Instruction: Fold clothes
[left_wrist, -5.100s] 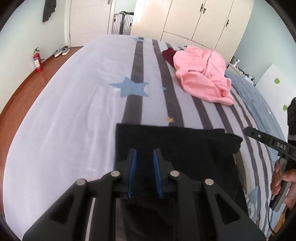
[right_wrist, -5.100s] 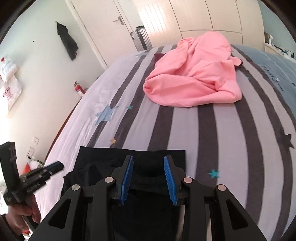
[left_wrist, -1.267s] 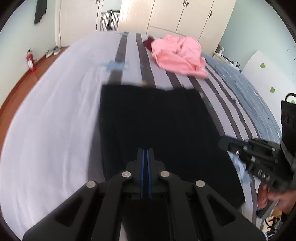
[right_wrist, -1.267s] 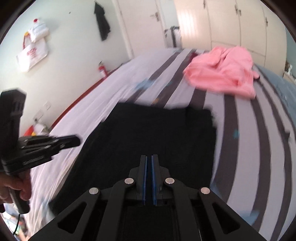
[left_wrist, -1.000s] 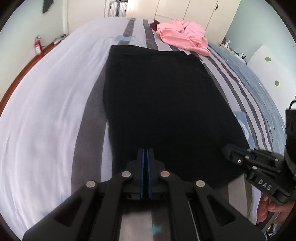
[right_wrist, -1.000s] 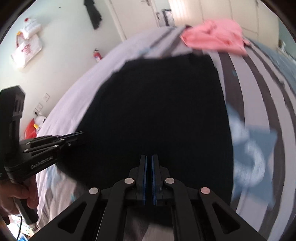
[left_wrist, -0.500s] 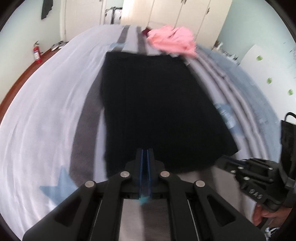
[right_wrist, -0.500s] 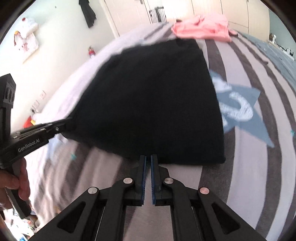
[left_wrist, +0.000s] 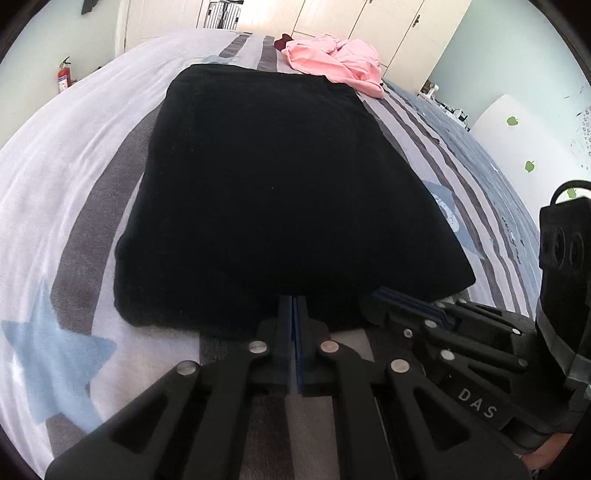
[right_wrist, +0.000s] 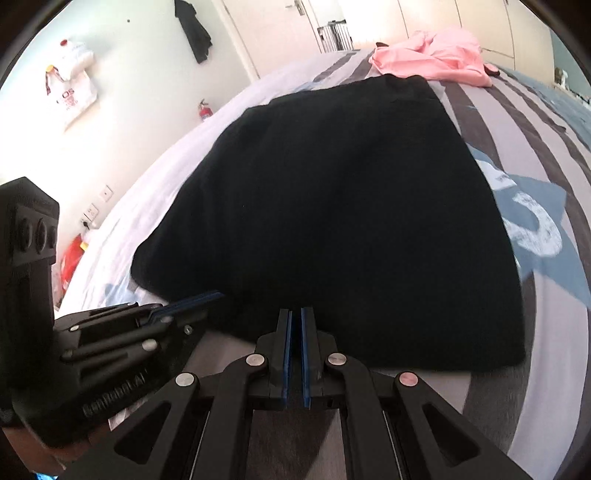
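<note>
A black garment (left_wrist: 277, 184) lies spread flat and long on the striped bed (left_wrist: 55, 166). My left gripper (left_wrist: 293, 301) is shut on its near hem, towards the middle. The right gripper (right_wrist: 295, 312) is shut on the same hem a little further right, where the black garment (right_wrist: 351, 203) ends. Each wrist view shows the other gripper close beside it: the right gripper (left_wrist: 380, 293) at lower right, the left gripper (right_wrist: 212, 295) at lower left. A crumpled pink garment (left_wrist: 336, 61) lies just past the far edge.
A dark red item (left_wrist: 282, 42) peeks out behind the pink garment (right_wrist: 439, 55). White wardrobes (left_wrist: 369, 22) line the far wall. A fire extinguisher (right_wrist: 204, 109) stands on the floor left of the bed, bags (right_wrist: 70, 92) hang on that wall. A white board (left_wrist: 517, 122) leans at the right.
Both grippers, open five seconds ago, are shut and have drawn the black garment out long toward me. Over the last second it slid nearer along the bed, and the two grippers came closer together.
</note>
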